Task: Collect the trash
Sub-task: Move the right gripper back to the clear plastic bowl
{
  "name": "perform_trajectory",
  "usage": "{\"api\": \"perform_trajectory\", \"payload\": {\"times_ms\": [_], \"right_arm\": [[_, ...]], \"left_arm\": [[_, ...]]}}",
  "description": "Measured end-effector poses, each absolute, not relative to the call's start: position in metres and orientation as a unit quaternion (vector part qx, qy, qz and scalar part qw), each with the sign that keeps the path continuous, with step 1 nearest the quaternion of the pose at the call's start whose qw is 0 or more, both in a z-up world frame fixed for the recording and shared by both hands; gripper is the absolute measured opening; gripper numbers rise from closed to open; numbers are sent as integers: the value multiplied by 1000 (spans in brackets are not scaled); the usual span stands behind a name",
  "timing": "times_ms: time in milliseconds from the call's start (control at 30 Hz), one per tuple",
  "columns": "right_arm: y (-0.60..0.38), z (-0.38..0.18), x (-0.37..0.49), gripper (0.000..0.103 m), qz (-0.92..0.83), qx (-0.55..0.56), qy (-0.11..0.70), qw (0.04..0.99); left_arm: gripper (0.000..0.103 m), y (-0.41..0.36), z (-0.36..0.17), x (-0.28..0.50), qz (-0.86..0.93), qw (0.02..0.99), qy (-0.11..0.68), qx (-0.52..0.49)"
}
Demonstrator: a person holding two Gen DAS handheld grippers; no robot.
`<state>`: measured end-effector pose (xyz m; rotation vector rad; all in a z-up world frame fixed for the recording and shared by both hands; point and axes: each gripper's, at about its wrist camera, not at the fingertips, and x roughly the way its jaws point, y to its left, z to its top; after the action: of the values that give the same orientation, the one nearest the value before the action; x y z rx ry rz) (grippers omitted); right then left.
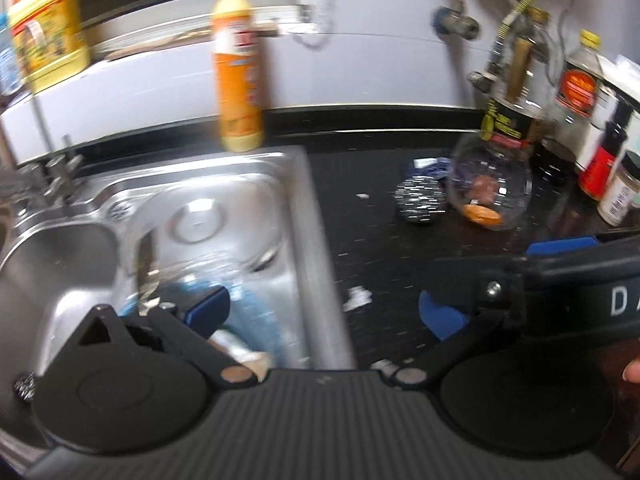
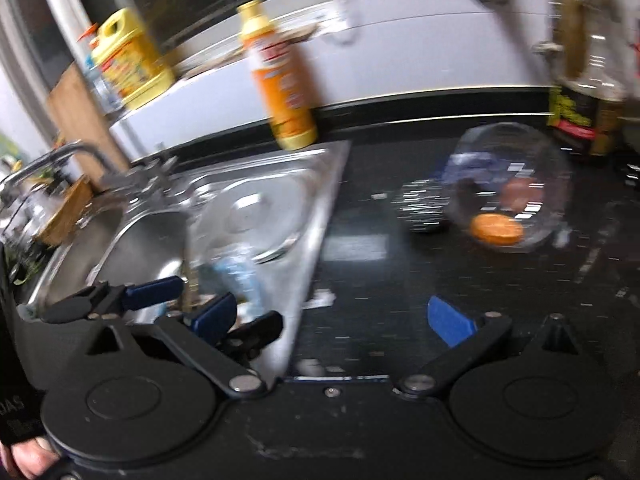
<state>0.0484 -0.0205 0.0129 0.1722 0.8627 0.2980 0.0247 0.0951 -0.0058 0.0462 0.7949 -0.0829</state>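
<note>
Trash is scattered on the dark bench (image 1: 380, 240): a paper scrap (image 1: 357, 298) at frame centre, a clear container (image 1: 490, 190) holding orange peel at right, a foil ball (image 1: 420, 200) just beside it. Left gripper (image 1: 324, 316) and right gripper (image 2: 332, 320) jaws are spread wide, holding nothing. The sink (image 1: 224, 216) is seen at left.

Brushed steel sink (image 1: 312, 216), glossy black counter (image 1: 384, 232) (speckled) — clear plastic bottle (image 1: 490, 188), shiny foil ball (image 1: 420, 199).

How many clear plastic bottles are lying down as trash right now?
2. One clear bottle lies in the sink; another, with an orange cap, lies on the dark counter beside a foil wrapper. More may be hidden.
</note>
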Motion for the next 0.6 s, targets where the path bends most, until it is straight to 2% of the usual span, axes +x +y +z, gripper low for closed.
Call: {"api": "perform_trajectory", "payload": {"times_ms": [367, 600], "right_arm": [[-123, 4, 53, 103, 54, 98, 403, 908], [-167, -8, 77, 103, 33, 118, 426, 896]], "left_arm": [[103, 17, -15, 67, -68, 916, 390, 63], [103, -7, -21, 94, -55, 917, 391, 64]]}}
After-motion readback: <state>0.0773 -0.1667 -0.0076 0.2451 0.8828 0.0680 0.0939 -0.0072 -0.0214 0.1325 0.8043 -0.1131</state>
